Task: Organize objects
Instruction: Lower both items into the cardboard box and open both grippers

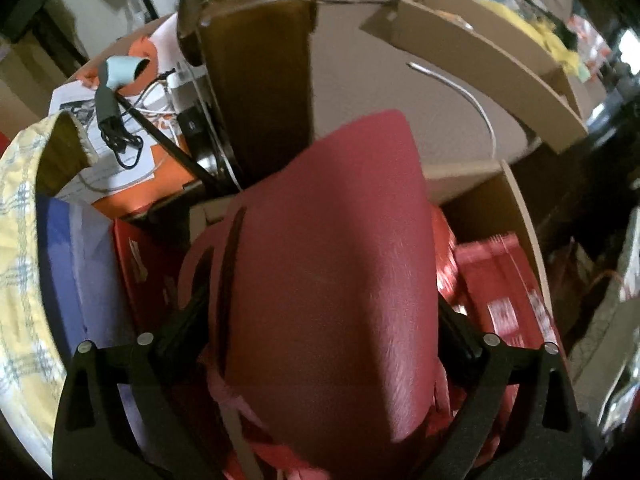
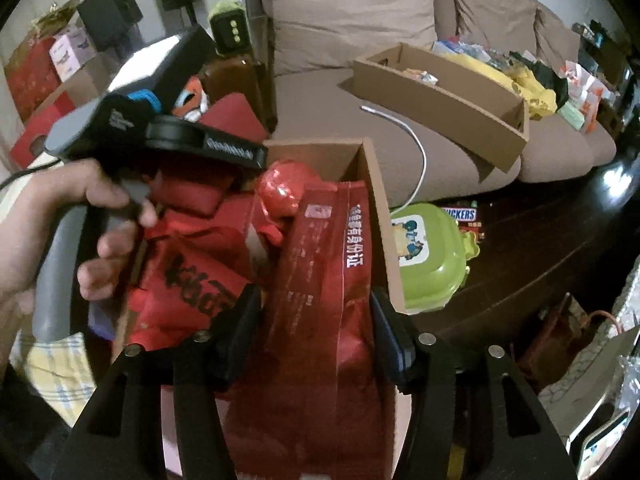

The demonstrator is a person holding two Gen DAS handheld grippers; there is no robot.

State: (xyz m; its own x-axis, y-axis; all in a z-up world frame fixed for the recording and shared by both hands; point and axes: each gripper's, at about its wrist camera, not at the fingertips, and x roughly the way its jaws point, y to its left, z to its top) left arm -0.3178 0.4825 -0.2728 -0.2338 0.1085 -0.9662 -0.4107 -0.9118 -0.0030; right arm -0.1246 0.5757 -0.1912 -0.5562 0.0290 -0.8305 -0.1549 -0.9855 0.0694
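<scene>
Setting: a cluttered living room, with an open cardboard box (image 2: pixel 376 200) standing in front of a beige sofa (image 2: pixel 420 148) and already crowded with red packages.
Left gripper: the left gripper (image 1: pixel 320 316) points steeply down into the box; its jaws stand about as wide as they go, on either side of a red bag (image 1: pixel 332 264). The bag fills the gap between them; whether the pads still press it I cannot tell, as the bag hides their inner faces.
Red bag: upright at the left side of the box, its upper end rising above the box rim.
Right gripper: the right gripper (image 2: pixel 316 336) straddles a tall red foil pouch (image 2: pixel 324 280) with white lettering; the jaws look released, with a sliver of space at each pad.
Red foil pouch: standing against the right wall of the box, near its front corner.
Person's hand: a hand (image 2: pixel 80 224) grips the left tool's handle over the box's left edge.
Outside the box: a green lidded container (image 2: pixel 428 252) just beside the right wall; a shallow cardboard tray (image 2: pixel 448 100) on the sofa seat.
Doing this step well: in my judgement both items are being settled. Lift each gripper straight up so neither pad drags its package, and check the pouch leans on the wall rather than tipping onto the round red foil ball (image 2: pixel 280 192) behind it.
</scene>
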